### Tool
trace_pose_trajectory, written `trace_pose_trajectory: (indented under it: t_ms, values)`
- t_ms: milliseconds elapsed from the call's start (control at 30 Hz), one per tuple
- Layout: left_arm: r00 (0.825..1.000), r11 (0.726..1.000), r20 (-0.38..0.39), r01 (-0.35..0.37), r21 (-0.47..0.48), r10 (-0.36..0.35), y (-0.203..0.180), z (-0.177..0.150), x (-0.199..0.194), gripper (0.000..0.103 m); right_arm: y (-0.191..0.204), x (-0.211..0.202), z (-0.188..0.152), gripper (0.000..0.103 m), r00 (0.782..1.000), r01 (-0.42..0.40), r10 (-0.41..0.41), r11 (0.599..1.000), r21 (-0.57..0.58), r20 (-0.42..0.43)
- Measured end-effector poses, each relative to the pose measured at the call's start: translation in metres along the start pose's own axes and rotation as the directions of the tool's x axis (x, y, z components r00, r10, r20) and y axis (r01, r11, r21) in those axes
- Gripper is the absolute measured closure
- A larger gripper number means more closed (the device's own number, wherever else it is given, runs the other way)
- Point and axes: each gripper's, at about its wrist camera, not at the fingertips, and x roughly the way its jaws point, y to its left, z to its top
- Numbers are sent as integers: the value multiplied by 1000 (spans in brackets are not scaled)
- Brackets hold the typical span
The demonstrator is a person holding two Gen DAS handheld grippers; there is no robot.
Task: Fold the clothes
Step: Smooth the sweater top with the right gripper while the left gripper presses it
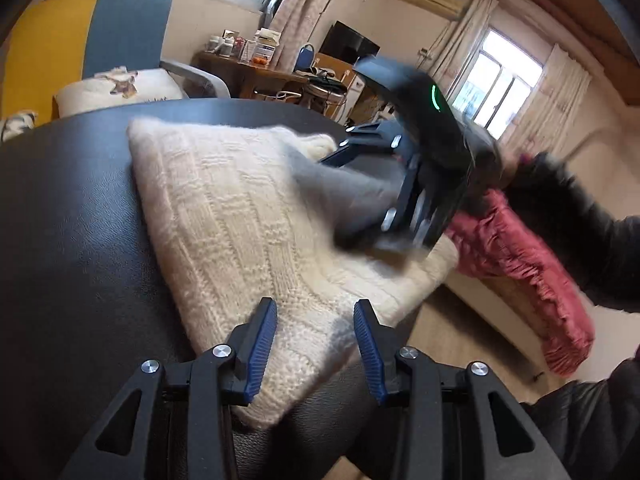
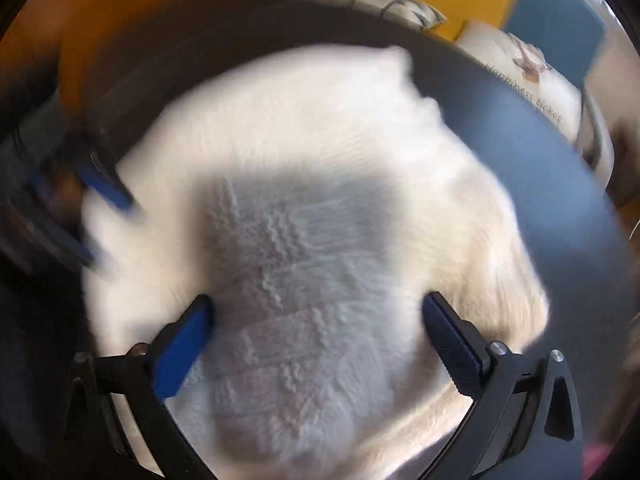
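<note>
Lying compactly folded on the counter (image 1: pixel 60 208), the sweater (image 1: pixel 224 216) is looking nearly finished; both the left gripper (image 1: pixel 315 344) and right gripper (image 2: pixel 316 340) are hovering with fingers spread, gripping nothing.

- The sweater (image 1: pixel 240 216) is seen as fuzzy cream knit, ribbed in blocks.
- The table top (image 1: pixel 72 208) is covered in black, faintly glossy, grained leatherette.
- Ridged blue pads (image 1: pixel 262 354) are set in matt black plastic.
</note>
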Motion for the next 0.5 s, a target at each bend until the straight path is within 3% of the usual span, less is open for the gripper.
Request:
trace_pose_trajectory:
  t_ms: [167, 300, 400, 500]
  values:
    - [994, 999, 101, 39, -22, -36, 18, 34, -29, 63, -16, -28, 7, 0, 999, -34, 33, 997, 65, 8]
    - [985, 1000, 170, -29, -7, 29, 40, 80, -36, 62, -16, -52, 25, 0, 996, 8, -10, 1000, 19, 93]
    - [988, 996, 129, -92, 7, 90, 59, 113, -11, 62, -23, -45, 48, 0, 994, 5, -6, 1000, 9, 111]
    - [992, 992, 36, -125, 23, 124, 80, 128, 21, 62, -29, -16, 56, 0, 998, -32, 30, 999, 28, 58]
